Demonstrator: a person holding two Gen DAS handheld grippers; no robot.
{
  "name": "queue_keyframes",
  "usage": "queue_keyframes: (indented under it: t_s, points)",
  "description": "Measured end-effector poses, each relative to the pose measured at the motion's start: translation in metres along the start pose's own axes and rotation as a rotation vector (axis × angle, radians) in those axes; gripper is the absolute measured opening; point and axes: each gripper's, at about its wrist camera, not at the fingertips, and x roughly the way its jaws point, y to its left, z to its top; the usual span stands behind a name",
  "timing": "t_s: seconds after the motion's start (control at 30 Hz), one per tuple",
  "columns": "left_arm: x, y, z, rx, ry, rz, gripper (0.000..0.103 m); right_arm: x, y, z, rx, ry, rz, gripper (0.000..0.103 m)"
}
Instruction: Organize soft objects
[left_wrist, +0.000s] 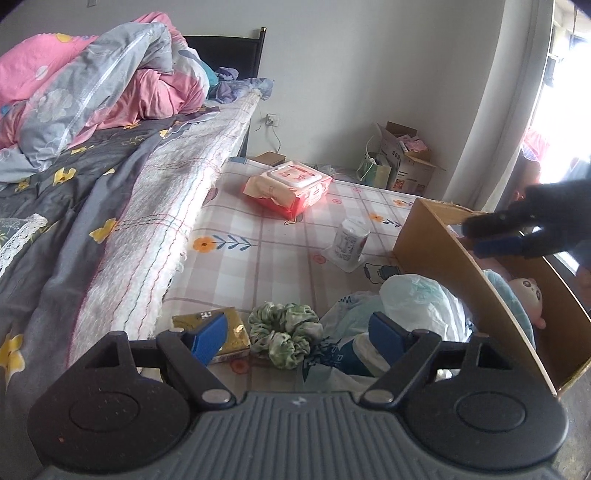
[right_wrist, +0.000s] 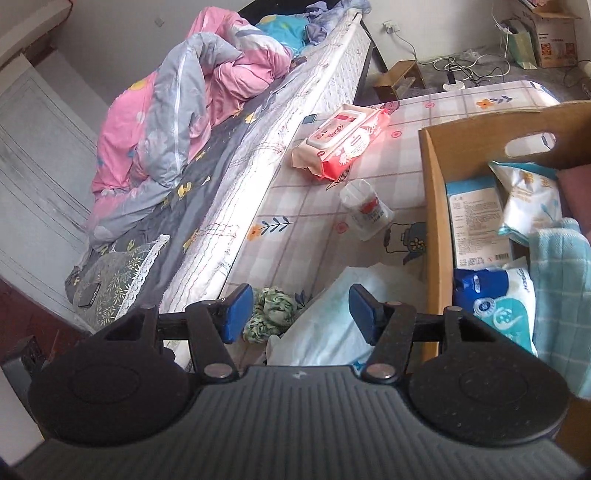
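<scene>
My left gripper (left_wrist: 297, 338) hangs open low over the checked mat (left_wrist: 280, 240). A green scrunchie (left_wrist: 282, 334) lies beneath the gap between its fingers, untouched. A gold tissue pack (left_wrist: 225, 332) is by the left finger and a white plastic-wrapped pack (left_wrist: 417, 299) by the right. My right gripper (right_wrist: 301, 314) is open and empty, above the scrunchie (right_wrist: 271, 308) and the white pack (right_wrist: 332, 317). In the left wrist view it shows blurred as the right gripper (left_wrist: 474, 236) over the cardboard box (left_wrist: 443, 236). The box (right_wrist: 432, 206) holds tissue packs, a teal towel (right_wrist: 565, 280) and a pink plush (left_wrist: 524, 291).
A red wipes pack (left_wrist: 288, 188) and a small white wrapped roll (left_wrist: 351, 240) lie farther out on the mat. The bed (left_wrist: 147, 221) with heaped pink and grey quilts runs along the left. Cartons and cables (right_wrist: 461, 70) sit by the far wall.
</scene>
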Motion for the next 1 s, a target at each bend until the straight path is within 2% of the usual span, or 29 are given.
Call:
queue_keyframes:
  t_s: [0.1,0.17,0.33,0.47,0.53,0.6,0.63,0.67,0.73,0.77,0.8,0.83,0.9,1.0]
  points:
    - [0.024,-0.009,0.01,0.029,-0.006,0.008,0.083,0.036,0.015,0.025,-0.068,0.03,-0.066,0.07]
    - [0.039,-0.012,0.016,0.043,-0.003,0.019,0.076,0.062,0.025,0.039,-0.125,0.04,-0.118,0.072]
    - [0.077,-0.012,0.028,0.049,0.039,0.039,0.063,0.145,0.027,0.075,-0.191,0.136,-0.232,0.073]
    - [0.095,-0.002,0.031,0.037,0.073,0.031,0.057,0.197,0.022,0.085,-0.278,0.197,-0.346,0.073]
    - [0.101,0.002,0.03,0.032,0.081,0.025,0.057,0.216,0.017,0.085,-0.323,0.212,-0.389,0.07]
    - [0.106,0.006,0.029,0.026,0.093,0.018,0.057,0.225,0.014,0.086,-0.344,0.222,-0.4,0.049]
    - [0.108,0.007,0.028,0.021,0.099,0.013,0.057,0.228,0.012,0.087,-0.347,0.212,-0.409,0.046]
    - [0.109,0.009,0.028,0.017,0.103,0.007,0.056,0.228,0.011,0.088,-0.352,0.203,-0.409,0.037]
    - [0.109,0.01,0.026,0.013,0.109,-0.004,0.056,0.226,0.005,0.094,-0.288,0.208,-0.347,0.032]
    - [0.107,0.011,0.024,0.012,0.109,-0.01,0.056,0.224,0.003,0.097,-0.243,0.218,-0.31,0.022]
    - [0.105,0.012,0.023,0.012,0.11,-0.017,0.056,0.222,0.0,0.1,-0.198,0.234,-0.257,0.003]
    - [0.104,0.012,0.022,0.01,0.113,-0.025,0.056,0.221,-0.002,0.101,-0.129,0.256,-0.174,0.002]
    - [0.102,0.013,0.02,0.008,0.12,-0.032,0.056,0.22,-0.003,0.103,-0.052,0.281,-0.1,0.002]
    - [0.104,0.013,0.02,0.018,0.127,-0.029,0.056,0.219,0.008,0.106,-0.087,0.246,-0.127,0.006]
